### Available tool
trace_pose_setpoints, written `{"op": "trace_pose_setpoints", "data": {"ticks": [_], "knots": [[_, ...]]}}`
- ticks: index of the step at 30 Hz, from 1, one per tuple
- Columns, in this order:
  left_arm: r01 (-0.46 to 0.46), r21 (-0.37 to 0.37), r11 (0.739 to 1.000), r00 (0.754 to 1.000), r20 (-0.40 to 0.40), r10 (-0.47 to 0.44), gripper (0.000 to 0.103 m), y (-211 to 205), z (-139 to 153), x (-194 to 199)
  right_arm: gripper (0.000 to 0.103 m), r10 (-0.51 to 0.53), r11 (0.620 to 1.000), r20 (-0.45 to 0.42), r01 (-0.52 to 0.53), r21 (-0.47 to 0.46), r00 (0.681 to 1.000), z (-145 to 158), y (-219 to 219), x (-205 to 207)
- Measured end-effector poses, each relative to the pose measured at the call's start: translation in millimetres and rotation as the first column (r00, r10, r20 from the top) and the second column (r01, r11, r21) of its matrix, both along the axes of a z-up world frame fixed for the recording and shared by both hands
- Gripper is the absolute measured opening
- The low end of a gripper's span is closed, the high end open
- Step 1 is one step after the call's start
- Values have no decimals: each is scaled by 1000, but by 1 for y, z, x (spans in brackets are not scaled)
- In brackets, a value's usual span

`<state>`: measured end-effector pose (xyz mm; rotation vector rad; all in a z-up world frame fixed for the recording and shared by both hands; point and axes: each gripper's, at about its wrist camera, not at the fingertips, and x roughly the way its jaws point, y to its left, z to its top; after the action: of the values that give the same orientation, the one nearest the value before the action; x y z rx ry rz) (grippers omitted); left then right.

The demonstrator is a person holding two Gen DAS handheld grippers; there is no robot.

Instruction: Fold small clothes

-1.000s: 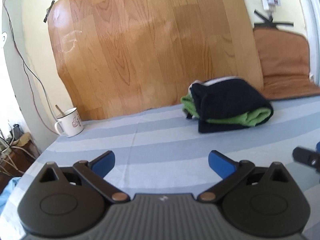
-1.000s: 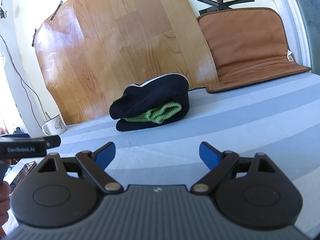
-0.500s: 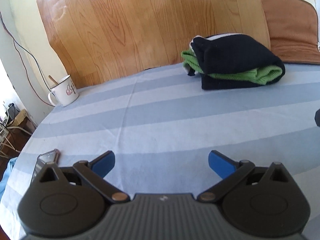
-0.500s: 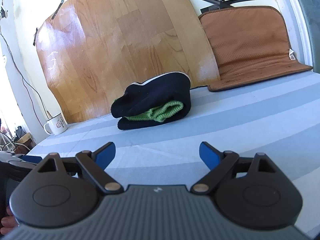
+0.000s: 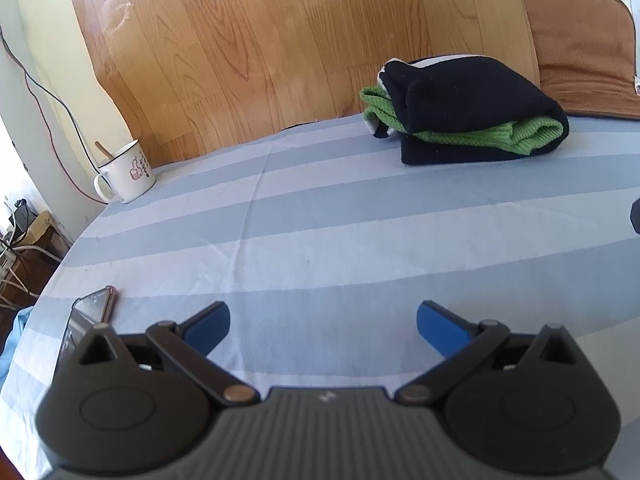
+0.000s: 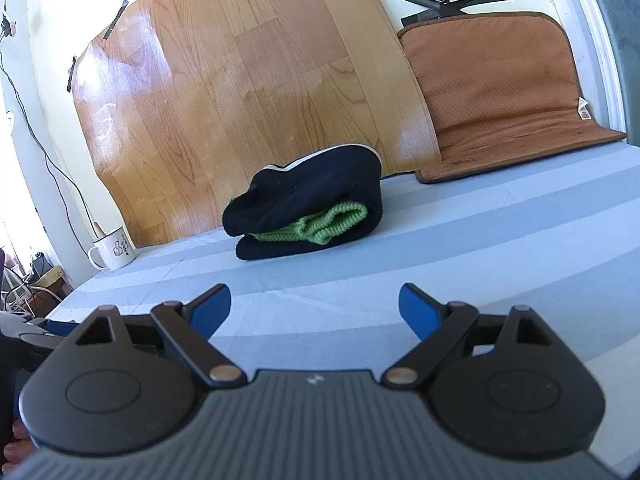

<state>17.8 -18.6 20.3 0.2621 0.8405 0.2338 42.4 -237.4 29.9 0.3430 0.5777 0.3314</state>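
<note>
The folded garment (image 5: 472,112) lies at the far side of the striped bench (image 5: 360,240), close to the wood-grain board (image 5: 280,40) leaning on the wall; it is dark navy knit doubled over a green ribbed layer that shows along the open edge. The left tongs (image 5: 323,326) and right tongs (image 6: 314,309) both stand wide open and empty, well short of the bundle. It looks soft, light and thick, likely to sag and spring apart if lifted by one corner, so pinching through all layers near the rounded fold would probably hold it best. A mug (image 5: 127,172) stands at the bench's left edge
</note>
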Motion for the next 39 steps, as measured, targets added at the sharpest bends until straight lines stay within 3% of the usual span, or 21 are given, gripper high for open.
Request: {"op": "trace_pose_setpoints", "data": {"ticks": [39], "knots": [[-11, -28, 1000, 1000, -25, 10, 103, 4, -4, -3, 93, -11, 1000, -29, 12, 13, 1000, -4, -3, 3]]}}
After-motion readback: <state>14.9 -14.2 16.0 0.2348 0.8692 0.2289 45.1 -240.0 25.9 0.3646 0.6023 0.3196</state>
